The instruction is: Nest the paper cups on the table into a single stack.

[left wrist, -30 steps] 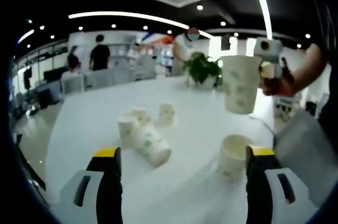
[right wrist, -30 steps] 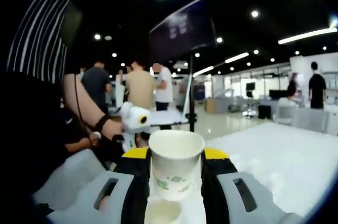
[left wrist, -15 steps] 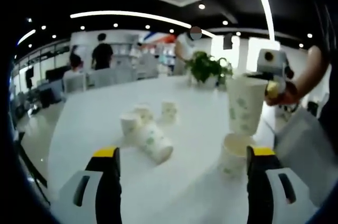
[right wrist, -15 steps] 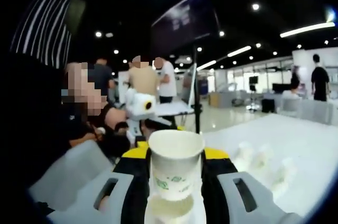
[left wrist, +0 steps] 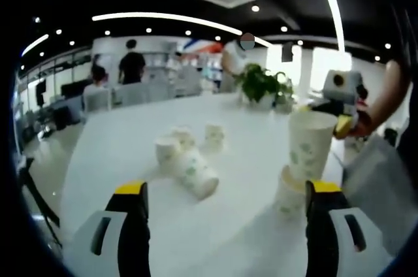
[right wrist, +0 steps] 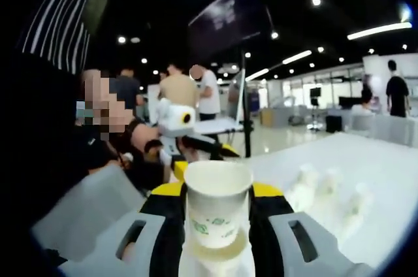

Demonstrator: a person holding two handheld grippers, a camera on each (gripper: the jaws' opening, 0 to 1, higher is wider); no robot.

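Between the right gripper point(right wrist: 217, 225) jaws, 1 gripped paper cup point(right wrist: 217, 208) entering a standing cup point(left wrist: 289, 193); left gripper point(left wrist: 225, 225) jaws apart.

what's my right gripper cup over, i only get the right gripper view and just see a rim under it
Observer: In the left gripper view the held cup is partly down inside an upright cup on the table.
Operator: any more cups left out there
Observer: Yes, a stack lying on its side near the table's middle, with another cup standing behind it.
Operator: left gripper busy?
Observer: No, the left gripper is open with nothing between its jaws.
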